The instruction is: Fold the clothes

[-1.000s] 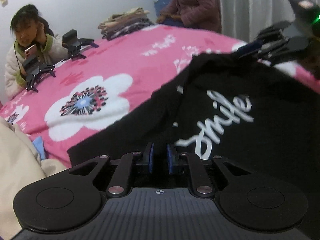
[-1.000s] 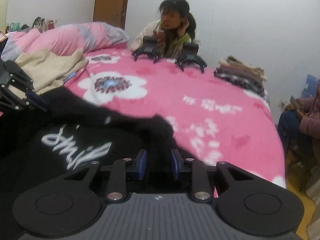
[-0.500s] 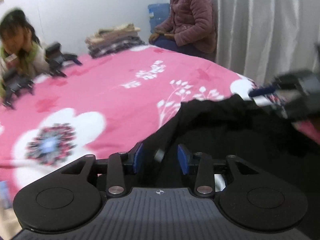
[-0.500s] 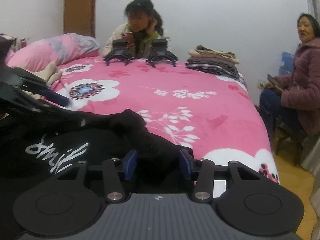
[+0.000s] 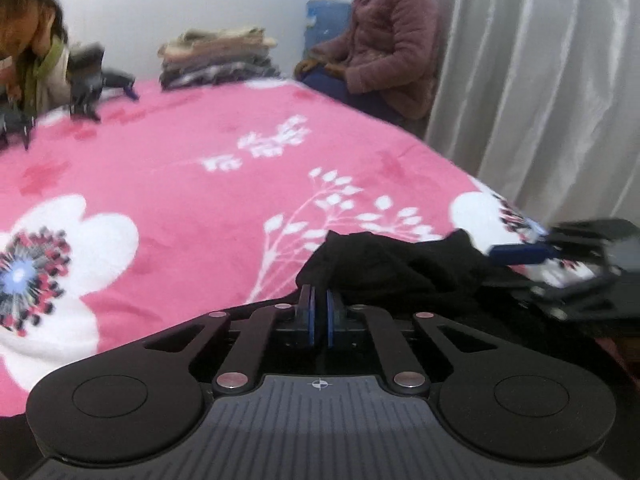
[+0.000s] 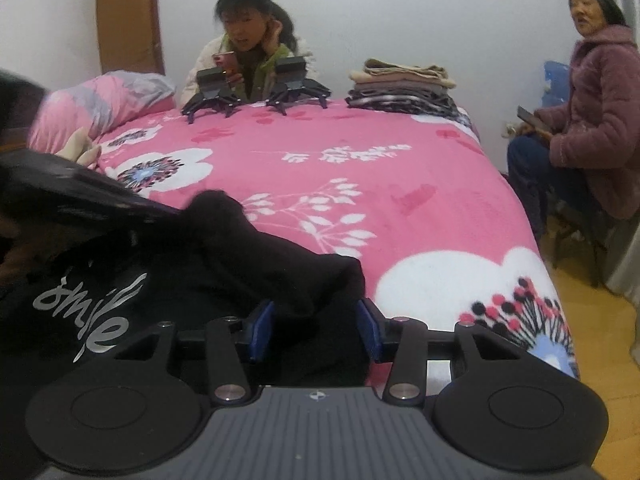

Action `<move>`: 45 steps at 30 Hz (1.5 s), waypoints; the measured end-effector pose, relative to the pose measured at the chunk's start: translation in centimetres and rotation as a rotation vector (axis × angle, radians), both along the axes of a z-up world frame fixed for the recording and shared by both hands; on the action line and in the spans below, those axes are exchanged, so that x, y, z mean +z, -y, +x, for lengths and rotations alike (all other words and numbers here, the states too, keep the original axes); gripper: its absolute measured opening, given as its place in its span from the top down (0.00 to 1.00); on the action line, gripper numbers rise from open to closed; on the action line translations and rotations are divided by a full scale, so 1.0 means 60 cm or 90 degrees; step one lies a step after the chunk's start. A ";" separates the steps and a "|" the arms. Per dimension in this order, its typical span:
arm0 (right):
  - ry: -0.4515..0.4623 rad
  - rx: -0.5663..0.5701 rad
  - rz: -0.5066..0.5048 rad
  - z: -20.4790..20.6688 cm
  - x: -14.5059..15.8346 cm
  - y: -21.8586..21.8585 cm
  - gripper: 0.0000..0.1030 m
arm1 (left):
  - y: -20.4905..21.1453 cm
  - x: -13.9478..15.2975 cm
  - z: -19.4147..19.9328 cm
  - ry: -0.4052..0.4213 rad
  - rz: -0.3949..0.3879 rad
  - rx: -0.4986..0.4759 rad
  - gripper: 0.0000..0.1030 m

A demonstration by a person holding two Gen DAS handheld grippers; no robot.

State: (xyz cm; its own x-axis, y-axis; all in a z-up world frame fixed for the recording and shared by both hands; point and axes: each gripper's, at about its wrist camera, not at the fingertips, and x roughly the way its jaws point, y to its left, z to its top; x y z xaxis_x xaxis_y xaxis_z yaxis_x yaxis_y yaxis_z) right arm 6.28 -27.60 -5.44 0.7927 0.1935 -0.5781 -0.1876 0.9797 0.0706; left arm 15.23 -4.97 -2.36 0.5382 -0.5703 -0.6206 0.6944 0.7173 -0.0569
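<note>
surface: bed with a pink floral blanket (image 6: 360, 184), white flowers and leaf sprigs printed on it; takes up most of both views
garment: black top (image 6: 224, 264) with pale "smile" script, bunched at the near edge of the bed; a ridge of it lies across the near corner (image 5: 400, 264)
left gripper (image 5: 319, 312): blue pads pressed together; black cloth sits right at the tips, can't tell if a fold is actually pinched, the view is too dark there
right gripper (image 6: 316, 328): blue pads spread, a hump of the black top between them, pads not squeezing it
far edge of bed: folded pile of clothes (image 6: 400, 88) in beige and grey, plus two spare grippers (image 6: 256, 92) standing on the blanket
head end of bed: pink pillow (image 6: 104, 100), beige cloth (image 6: 78, 148) just below it
behind the bed: white wall, brown door panel (image 6: 128, 20), a person leaning on the far edge holding a phone
beside the bed: a seated person in a mauve quilted jacket (image 5: 392, 40), white curtain (image 5: 540, 80), wooden floor (image 6: 600, 340)
</note>
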 end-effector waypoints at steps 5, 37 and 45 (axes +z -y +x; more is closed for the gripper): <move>0.001 -0.019 0.006 -0.002 -0.001 0.005 0.54 | -0.001 0.007 -0.075 0.016 0.028 -0.076 0.96; 0.046 -0.120 -0.026 -0.004 0.033 0.001 0.48 | 0.025 -0.031 -0.212 -0.102 0.058 -0.270 0.36; 0.038 0.038 -0.004 -0.015 0.037 -0.048 0.47 | -0.021 -0.001 -0.171 -0.095 -0.005 -0.180 0.36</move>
